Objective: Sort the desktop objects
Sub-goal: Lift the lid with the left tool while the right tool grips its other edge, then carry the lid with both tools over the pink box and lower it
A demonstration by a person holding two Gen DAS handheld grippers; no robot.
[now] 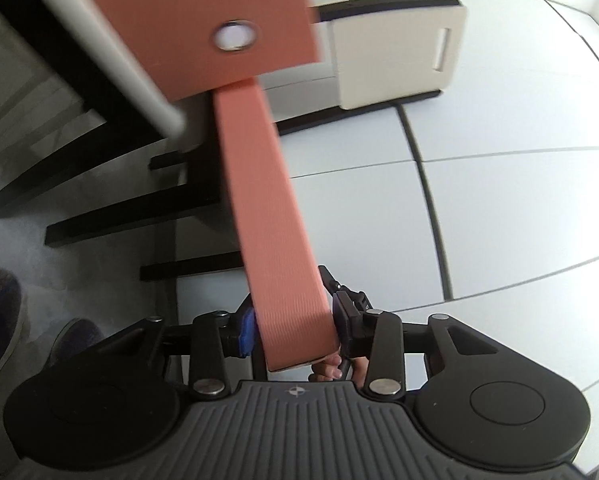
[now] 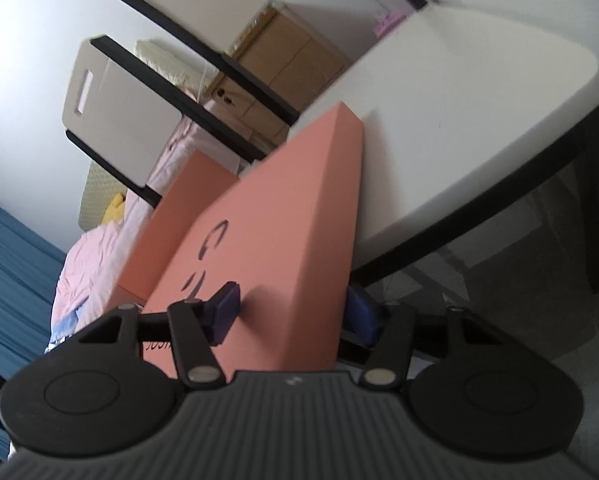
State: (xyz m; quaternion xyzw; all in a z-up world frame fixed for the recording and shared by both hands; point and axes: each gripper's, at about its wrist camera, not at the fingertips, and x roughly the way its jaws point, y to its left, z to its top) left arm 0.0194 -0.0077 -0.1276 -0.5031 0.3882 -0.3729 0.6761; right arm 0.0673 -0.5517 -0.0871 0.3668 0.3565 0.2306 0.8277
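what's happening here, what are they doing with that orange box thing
A person holds a gripper in each hand, and both are clamped on salmon-orange box pieces. The left gripper grips a narrow edge of one orange piece, whose far face has a metal-ringed hole. The right gripper pinches the orange box with dark printing on its face. Everything is held up off the white table; whether the pieces are being joined or separated isn't clear.

Left gripper [image 1: 295, 330] clamping the near end of a long salmon-pink box [image 1: 267, 220], pads pressing both sides. Box tilting up toward a wider salmon panel [image 1: 195, 20] bearing a metal-ringed hole [image 1: 234, 35]. White desk [image 1: 479, 200] stretching right, beige board [image 1: 399, 56] lying on it beyond.
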